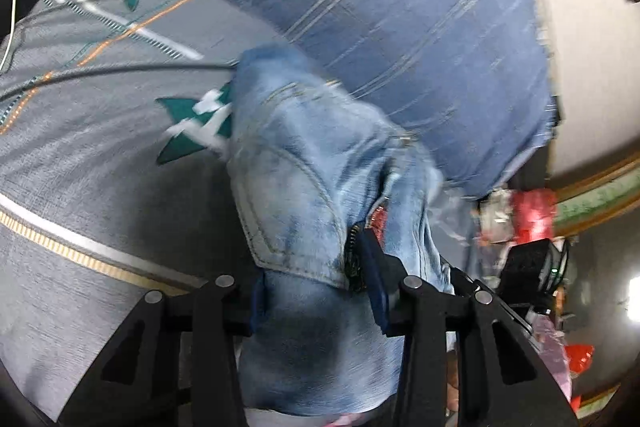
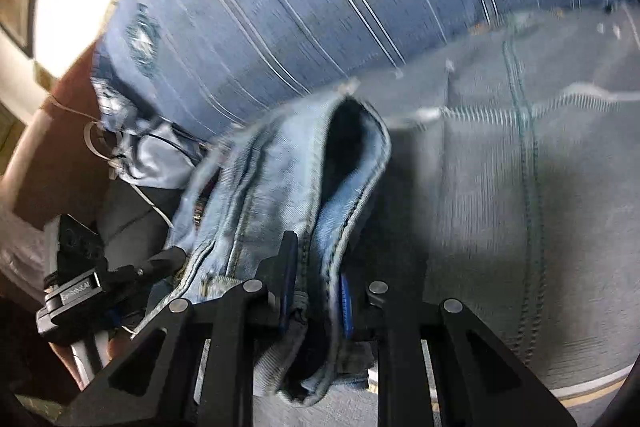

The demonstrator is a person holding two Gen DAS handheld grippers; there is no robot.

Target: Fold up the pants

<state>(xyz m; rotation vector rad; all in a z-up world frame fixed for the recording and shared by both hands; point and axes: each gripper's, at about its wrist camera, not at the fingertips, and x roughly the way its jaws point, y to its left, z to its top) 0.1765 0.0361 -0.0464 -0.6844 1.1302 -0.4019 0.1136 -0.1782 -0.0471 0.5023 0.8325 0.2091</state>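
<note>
The pants are light blue washed jeans. In the left wrist view they hang bunched from my left gripper, which is shut on the denim near a pocket seam and zipper, lifted above the bed. In the right wrist view my right gripper is shut on the jeans' waistband or hem edge, whose opening gapes dark above the fingers. The other gripper shows at the lower left there, and the right one at the right in the left wrist view. Both views are motion-blurred.
A grey bedspread with teal and orange patterns lies under the jeans. A dark blue striped blanket is rolled behind it. A black cable crosses the bedspread. Red and plastic clutter sits at the bed's right edge.
</note>
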